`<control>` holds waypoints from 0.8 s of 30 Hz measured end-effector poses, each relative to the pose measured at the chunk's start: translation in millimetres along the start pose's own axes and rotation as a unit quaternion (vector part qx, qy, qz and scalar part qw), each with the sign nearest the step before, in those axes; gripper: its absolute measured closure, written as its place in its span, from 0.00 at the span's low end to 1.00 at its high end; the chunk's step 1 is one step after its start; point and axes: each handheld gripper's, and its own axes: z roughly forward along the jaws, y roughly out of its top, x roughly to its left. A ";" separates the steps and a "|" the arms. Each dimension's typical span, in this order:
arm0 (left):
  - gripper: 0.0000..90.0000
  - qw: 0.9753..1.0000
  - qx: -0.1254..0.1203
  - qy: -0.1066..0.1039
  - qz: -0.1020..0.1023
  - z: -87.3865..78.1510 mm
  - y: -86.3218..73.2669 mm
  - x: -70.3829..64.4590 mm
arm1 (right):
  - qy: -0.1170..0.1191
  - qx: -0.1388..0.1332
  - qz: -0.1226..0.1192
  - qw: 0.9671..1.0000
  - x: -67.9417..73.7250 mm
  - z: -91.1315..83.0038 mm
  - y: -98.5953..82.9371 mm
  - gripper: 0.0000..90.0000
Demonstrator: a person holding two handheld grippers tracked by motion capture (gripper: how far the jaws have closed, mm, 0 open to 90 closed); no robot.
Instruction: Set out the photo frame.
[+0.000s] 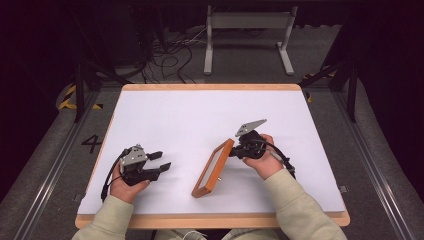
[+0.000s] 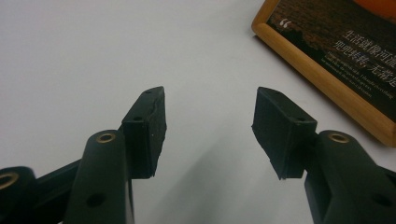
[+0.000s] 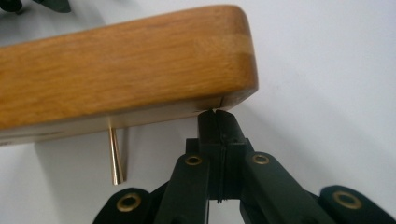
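The right tool (image 1: 234, 151) in the high view sits at the upper right corner of a wooden picture frame (image 1: 213, 168), its jaws pressed together at the frame's edge, a hand wrapped round it. The frame stands tilted on its long edge on the white bench (image 1: 200, 115), leaning away from that tool, its lower corner toward the near side. Well to the left of the frame, the left tool (image 1: 161, 160) rests low over the bench with its jaws spread wide and nothing between them, pointing toward the frame. In the left gripper view, the left tool (image 2: 208, 122) shows two black pads far apart over bare white surface, and the picture frame (image 2: 327, 79) lies up and to the right of them, its dark printed face carrying pale lettering inside a wooden border. In the right gripper view, the right tool (image 3: 218, 122) has its jaws closed flat against each other, their tips meeting the underside of the picture frame (image 3: 121, 65) near its rounded corner; whether anything thin is pinched there I cannot tell. A slim brass pin (image 3: 115, 156) hangs from the frame's back, left of the jaws.
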 end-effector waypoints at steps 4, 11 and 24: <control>0.50 1.000 -0.001 0.000 -0.002 -0.2 -0.2 0.0 | 0.003 0.000 0.002 1.000 -0.5 6.8 9.3 1.00; 0.50 1.000 -0.001 -0.001 0.000 0.0 -0.2 0.3 | 0.007 0.005 -0.001 1.000 0.2 15.2 23.6 1.00; 0.50 1.000 0.001 -0.003 -0.001 0.0 -0.7 0.8 | 0.021 0.006 -0.013 1.000 1.5 29.9 47.4 1.00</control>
